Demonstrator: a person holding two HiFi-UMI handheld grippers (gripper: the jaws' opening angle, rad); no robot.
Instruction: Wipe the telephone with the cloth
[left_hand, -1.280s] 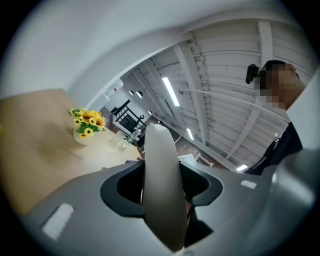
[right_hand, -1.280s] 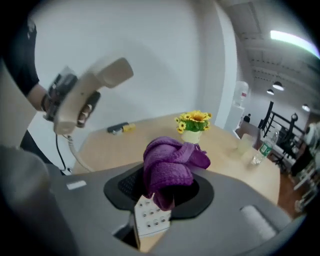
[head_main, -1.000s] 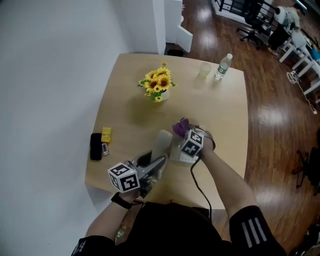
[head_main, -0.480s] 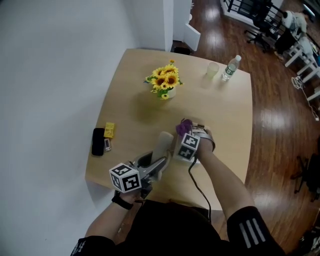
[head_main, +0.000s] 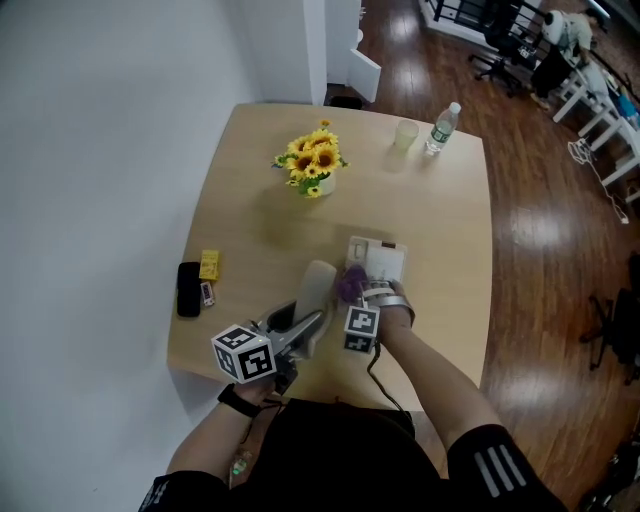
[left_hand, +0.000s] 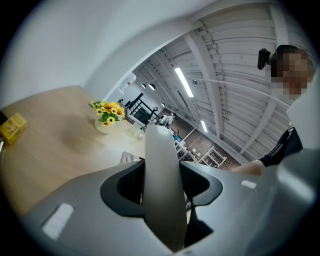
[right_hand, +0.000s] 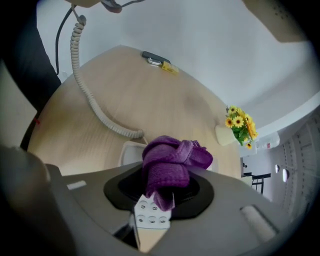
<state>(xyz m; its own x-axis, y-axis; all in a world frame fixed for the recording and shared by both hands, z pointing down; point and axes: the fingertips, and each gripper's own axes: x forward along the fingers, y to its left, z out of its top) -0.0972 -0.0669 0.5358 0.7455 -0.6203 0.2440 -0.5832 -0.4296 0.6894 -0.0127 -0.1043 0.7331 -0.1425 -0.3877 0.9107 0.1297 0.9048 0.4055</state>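
- One white desk telephone base (head_main: 380, 262) sat on the single light wooden table (head_main: 440, 220), near the person's edge of it.
- One pale grey handset (head_main: 318, 285) was lifted off the base. The left gripper (left_hand: 162, 172) had its claw pinched on it, one jaw pressed to each side, and the handset stood up between them.
- One crumpled purple cloth (right_hand: 172, 160) was bunched in the right gripper (right_hand: 162, 187), whose claw was clamped on its lower folds.
- In the head view the cloth sat at the near-left corner of the base. In the right gripper view a strip of white number keys (right_hand: 149, 216) showed right under the cloth. Whether cloth and keys actually touched I could not tell.
- One coiled grey cord (right_hand: 97, 110) ran across the tabletop towards the base.
- Two marker cubes showed, one on each gripper, and the two grippers were close together, the left just beside the right.
- One bunch of yellow sunflowers in a white pot (head_main: 312, 165) stood near the middle of the table, well apart from the telephone.
- One clear plastic cup (head_main: 405, 133) and one clear water bottle (head_main: 443, 128) stood side by side at the far edge.
- At the left edge lay one black oblong object (head_main: 189, 289) and, just beside it, one small yellow box (head_main: 210, 265).
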